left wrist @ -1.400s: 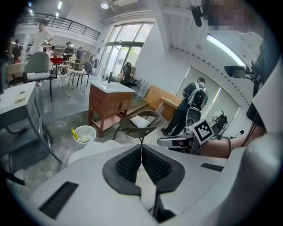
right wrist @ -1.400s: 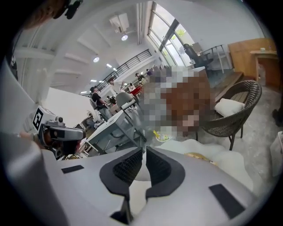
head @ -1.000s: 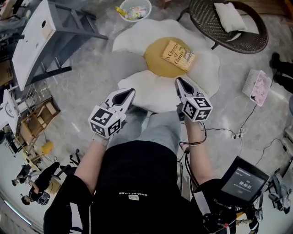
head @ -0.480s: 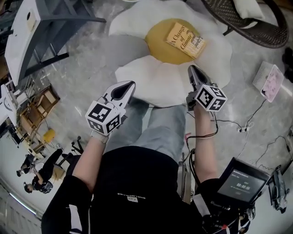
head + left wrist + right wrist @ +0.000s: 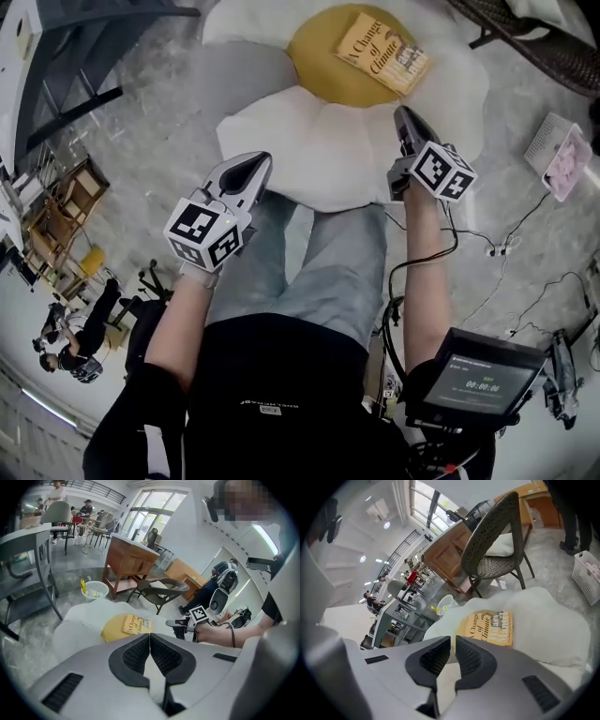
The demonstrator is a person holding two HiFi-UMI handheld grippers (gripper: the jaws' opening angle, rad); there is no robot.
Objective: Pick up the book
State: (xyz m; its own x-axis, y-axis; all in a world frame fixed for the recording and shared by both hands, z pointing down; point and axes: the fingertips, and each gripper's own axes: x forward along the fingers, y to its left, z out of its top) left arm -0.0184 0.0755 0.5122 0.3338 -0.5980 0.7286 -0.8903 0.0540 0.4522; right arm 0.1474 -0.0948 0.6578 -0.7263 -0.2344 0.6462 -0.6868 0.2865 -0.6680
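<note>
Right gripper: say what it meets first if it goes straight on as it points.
The right gripper would probably meet the yellow centre of the egg-shaped rug, just beside the book lying on it. Depth is unclear, so the book's edge could come first.

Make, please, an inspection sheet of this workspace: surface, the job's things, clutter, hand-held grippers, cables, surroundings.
Surface: grey stone-like floor with a fried-egg-shaped rug, white with a yellow centre.
Job's things: book lies flat on the rug's yellow centre, untouched.
Clutter: white basket with pink contents, right of the rug; small white bin beyond the rug.
Grippers: left hand-held gripper shut, empty; right hand-held gripper shut, empty; both short of the book.
Cables: loose cables on the floor right of the rug.
Surroundings: wicker chair, wooden desk, grey shelf unit, people far off.
</note>
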